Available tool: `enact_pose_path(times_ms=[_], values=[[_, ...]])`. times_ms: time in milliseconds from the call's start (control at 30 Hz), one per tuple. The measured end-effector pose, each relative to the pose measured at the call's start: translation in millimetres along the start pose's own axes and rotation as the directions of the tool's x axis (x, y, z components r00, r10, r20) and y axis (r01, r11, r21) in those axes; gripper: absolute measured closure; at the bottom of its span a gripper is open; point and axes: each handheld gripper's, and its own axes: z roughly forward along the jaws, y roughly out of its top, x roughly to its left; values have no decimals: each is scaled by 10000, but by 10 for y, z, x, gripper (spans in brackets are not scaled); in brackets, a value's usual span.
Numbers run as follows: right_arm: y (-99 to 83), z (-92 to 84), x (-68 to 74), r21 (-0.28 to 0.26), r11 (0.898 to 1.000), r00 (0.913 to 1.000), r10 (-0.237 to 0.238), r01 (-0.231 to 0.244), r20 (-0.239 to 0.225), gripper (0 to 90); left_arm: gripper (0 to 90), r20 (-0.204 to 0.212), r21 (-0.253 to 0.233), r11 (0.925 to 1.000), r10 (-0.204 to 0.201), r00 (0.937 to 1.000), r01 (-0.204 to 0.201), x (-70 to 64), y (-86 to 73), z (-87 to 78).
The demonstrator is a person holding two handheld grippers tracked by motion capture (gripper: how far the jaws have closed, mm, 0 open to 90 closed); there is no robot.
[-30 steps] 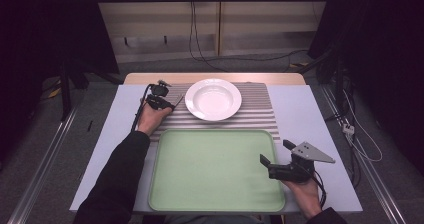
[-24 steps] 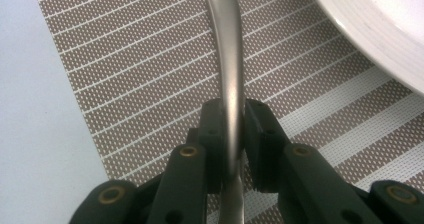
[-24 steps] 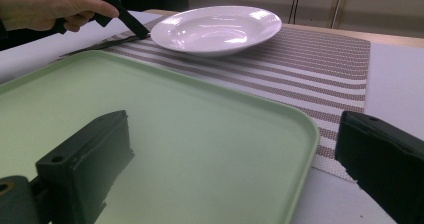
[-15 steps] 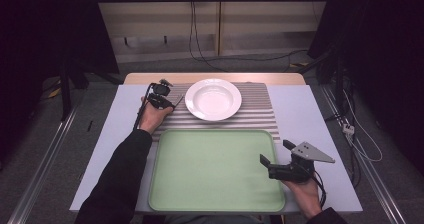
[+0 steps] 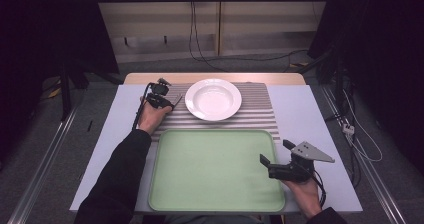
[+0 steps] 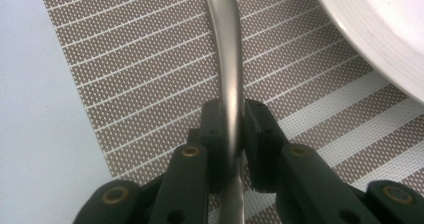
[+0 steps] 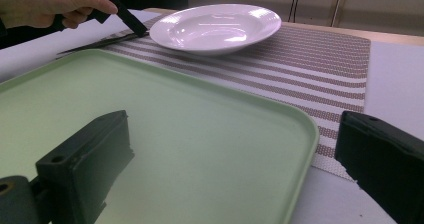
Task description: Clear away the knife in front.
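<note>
A silver metal utensil handle (image 6: 225, 44) lies over the striped placemat (image 6: 150, 59), and my left gripper (image 6: 233, 120) is shut on it, low above the mat. From above, that left gripper (image 5: 161, 97) sits at the mat's left edge, just left of the white plate (image 5: 213, 99). The plate's rim (image 6: 380, 24) is close on the right in the left gripper view. My right gripper (image 5: 275, 152) stands open over the right rim of the green tray (image 5: 210, 169), with nothing between its jaws. In the right gripper view the utensil (image 7: 100, 42) lies flat beside the plate (image 7: 215, 26).
The placemat (image 5: 255, 116) covers the far middle of the light table (image 5: 310, 119), with the tray directly in front of it. A wooden strip (image 5: 215, 77) runs along the table's far edge. Cables hang off to the right at floor level.
</note>
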Motion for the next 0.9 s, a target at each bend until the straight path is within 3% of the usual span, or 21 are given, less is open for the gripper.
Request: enact_pose_path(times_ms=[100,533,600,900], values=[[0,1,2,-3,10000,10000,5,-5,7,15,801,65,-11,10000,-98,9999,98,-3,-6,-24],[0,0,3,7,10000,10000,-6,6,39,15,801,318,-384,9991,215,9993,-203,-24,-55,-218],[2,-4,5,4,10000,10000,12,-12,37,15,801,219,-480,9984,311,9993,-300,-39,-60,-258],[2,-5,6,-5,10000,10000,15,-15,43,15,800,591,-1015,9942,426,9973,-364,-186,-105,-436]])
